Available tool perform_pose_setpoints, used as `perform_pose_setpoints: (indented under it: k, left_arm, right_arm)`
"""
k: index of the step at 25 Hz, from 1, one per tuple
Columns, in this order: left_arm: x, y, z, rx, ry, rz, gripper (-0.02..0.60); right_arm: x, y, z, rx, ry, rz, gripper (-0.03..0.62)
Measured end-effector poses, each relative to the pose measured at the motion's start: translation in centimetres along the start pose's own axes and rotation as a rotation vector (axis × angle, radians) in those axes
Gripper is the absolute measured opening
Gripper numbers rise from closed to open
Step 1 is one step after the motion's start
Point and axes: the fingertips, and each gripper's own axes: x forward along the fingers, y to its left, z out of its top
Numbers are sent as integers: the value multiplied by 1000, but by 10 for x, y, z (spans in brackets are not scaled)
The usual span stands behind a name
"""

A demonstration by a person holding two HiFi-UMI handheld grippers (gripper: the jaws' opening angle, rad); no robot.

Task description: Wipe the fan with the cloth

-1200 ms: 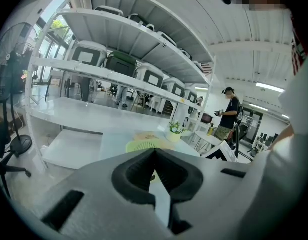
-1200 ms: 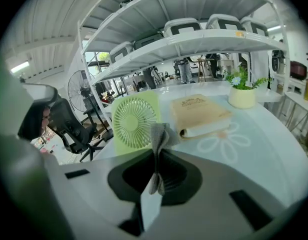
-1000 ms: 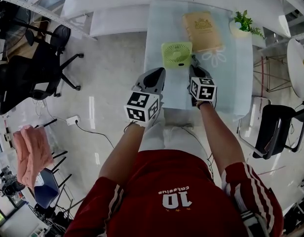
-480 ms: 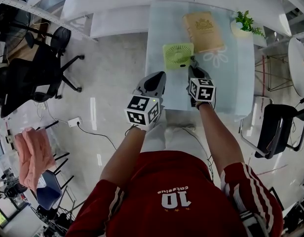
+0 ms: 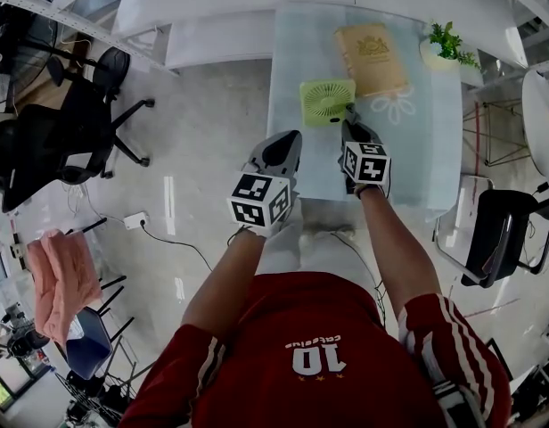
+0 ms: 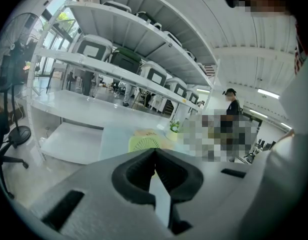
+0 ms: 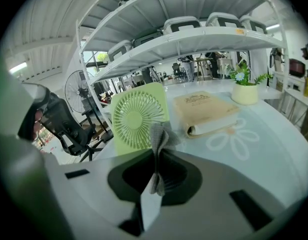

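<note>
Fan [image 5: 327,102], pale green and square-framed, upright near the middle of the light table [image 5: 297,169], round grille facing the person. Right gripper [image 5: 351,123] low over the table, its tip just beside the fan's near right corner in the head view; contact with the fan cannot be told. Right gripper view: jaws pressed together on a grey cloth [image 7: 158,135], a crumpled fold of it standing up above the tips in front of the fan. Left gripper [image 5: 287,143] near the table's front left part, clear of the fan, jaws closed tip to tip with nothing between them. Tan book [image 5: 371,55] lying flat behind the fan, to its right. Small potted plant [image 5: 442,43] at the far right corner
</note>
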Motion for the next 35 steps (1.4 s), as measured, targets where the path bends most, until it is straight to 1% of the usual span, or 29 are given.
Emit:
perform_pose_setpoints:
  k: [17,35]
  left_arm:
    - [-9,17,1,-7,-3,-8,4]
    - [-22,35,3,-19,-7,-20,5]
  right_arm:
    - [9,23,-7,-8,19,4,23]
    - [19,59,-12,-17,41,15,23]
